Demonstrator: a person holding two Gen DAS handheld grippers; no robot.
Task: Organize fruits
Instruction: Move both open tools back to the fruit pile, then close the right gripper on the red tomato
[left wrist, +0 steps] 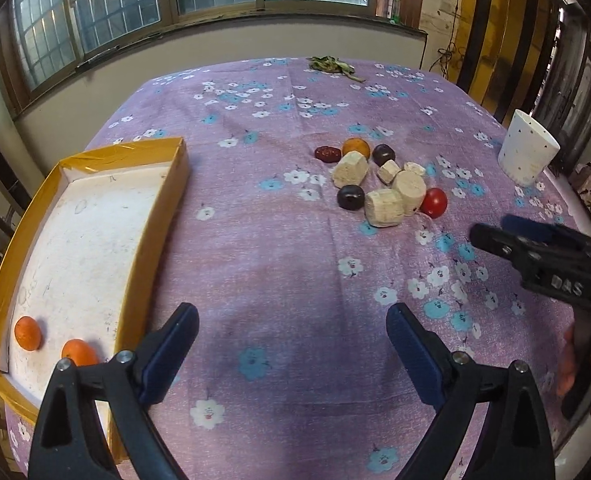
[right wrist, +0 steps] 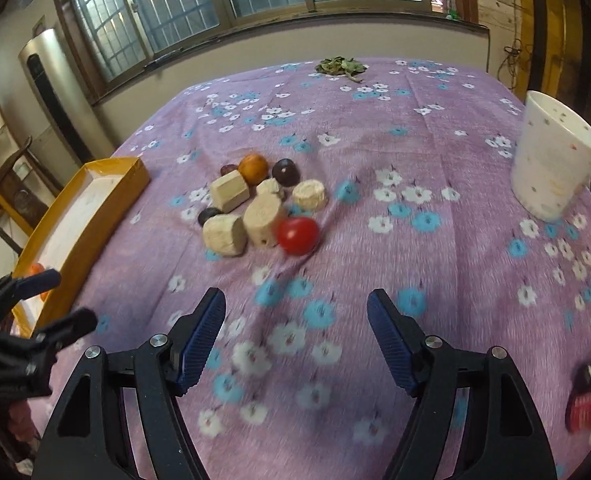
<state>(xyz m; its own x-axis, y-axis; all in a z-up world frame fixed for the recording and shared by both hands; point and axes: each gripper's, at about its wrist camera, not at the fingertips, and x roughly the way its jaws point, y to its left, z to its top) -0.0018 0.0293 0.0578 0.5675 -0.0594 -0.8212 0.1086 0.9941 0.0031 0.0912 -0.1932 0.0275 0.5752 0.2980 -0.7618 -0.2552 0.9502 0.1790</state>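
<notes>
A pile sits mid-table on the purple flowered cloth: a red tomato (left wrist: 434, 202) (right wrist: 298, 235), an orange (left wrist: 356, 147) (right wrist: 252, 169), dark plums (left wrist: 349, 197) (right wrist: 285, 172), a red date (left wrist: 328, 153) and several beige chunks (left wrist: 384, 207) (right wrist: 224, 234). A yellow box (left wrist: 157, 216) (right wrist: 107, 184) at the left holds two oranges (left wrist: 27, 333). My left gripper (left wrist: 293, 328) (right wrist: 69, 300) is open and empty over bare cloth beside the box. My right gripper (right wrist: 295, 312) (left wrist: 495, 230) is open and empty, short of the tomato.
A white dotted cup (left wrist: 527, 152) (right wrist: 551, 168) stands at the right. Dried leaves (left wrist: 335, 66) (right wrist: 339, 66) lie at the table's far edge under the windows. A red and black object (right wrist: 587, 404) lies at the near right. A hand (left wrist: 583, 364) holds the right gripper.
</notes>
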